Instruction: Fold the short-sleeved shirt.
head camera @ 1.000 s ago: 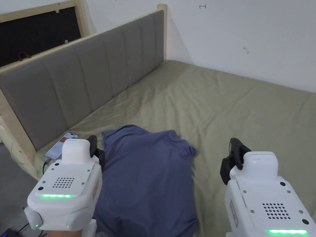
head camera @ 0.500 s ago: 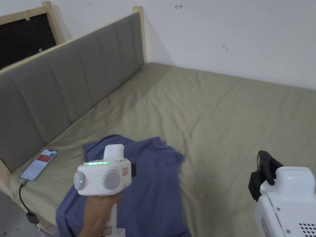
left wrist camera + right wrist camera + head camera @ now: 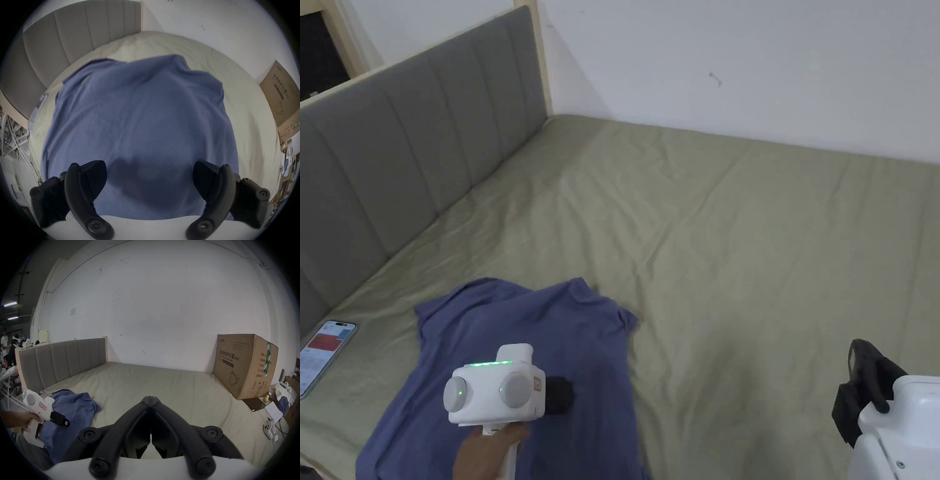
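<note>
- We are seeing the blue shirt (image 3: 575, 350) lying on the olive bed (image 3: 750, 237).
- Left gripper (image 3: 150, 181) is hovering above it, jaws apart (nothing between them).
- Right gripper (image 3: 151, 400) is sitting aside, jaws together.

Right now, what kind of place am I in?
It looks like a bedroom corner set up inside a larger workspace. There's a bed with a padded headboard and a blue shirt on it, while a big cardboard box stands on the bed's far side.
</note>
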Demonstrator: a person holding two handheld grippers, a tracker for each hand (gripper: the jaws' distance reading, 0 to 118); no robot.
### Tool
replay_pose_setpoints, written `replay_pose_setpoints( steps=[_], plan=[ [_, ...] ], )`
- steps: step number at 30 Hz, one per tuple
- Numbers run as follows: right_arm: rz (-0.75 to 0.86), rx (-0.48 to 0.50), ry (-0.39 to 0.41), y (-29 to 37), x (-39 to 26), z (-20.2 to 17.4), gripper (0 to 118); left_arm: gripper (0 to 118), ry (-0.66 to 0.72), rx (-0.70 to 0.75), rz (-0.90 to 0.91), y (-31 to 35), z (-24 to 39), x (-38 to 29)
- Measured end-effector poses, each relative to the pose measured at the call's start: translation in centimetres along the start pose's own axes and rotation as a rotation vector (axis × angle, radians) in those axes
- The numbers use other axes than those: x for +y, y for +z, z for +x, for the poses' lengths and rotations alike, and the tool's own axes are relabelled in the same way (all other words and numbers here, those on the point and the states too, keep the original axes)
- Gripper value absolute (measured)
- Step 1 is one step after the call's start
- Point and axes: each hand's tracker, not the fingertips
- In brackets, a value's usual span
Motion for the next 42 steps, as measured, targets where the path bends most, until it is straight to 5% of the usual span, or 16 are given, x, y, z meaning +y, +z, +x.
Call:
replay_pose_setpoints(
  steps=[5,8,11,19,26,42],
  plan=[
    [-0.022,-0.005,-0.003,-0.1,-0.5,0.5,0,101,-0.055,0.037,-0.003,0.2,1.3,-0.3],
    [-0.023,-0.007,-0.005,0.0,-0.7,0.8,0,63,-0.125,0.040,0.041,1.2,1.9,-0.2],
    [-0.023,-0.009,-0.016,0.2,-0.6,1.1,0,7,-0.152,0.042,0.058,1.5,1.8,-0.4],
    [-0.008,-0.019,-0.033,1.0,-0.4,1.9,0,6,0.055,-0.262,0.146,6.7,-0.7,-0.7],
    [0.015,-0.035,-0.066,2.2,0.1,3.0,0,6,0.088,-0.492,0.217,12.8,2.3,-0.3],
    [0.143,-0.192,-0.062,9.6,2.7,9.8,0,5,-0.354,-0.934,0.377,30.0,23.7,6.4]
  ],
)
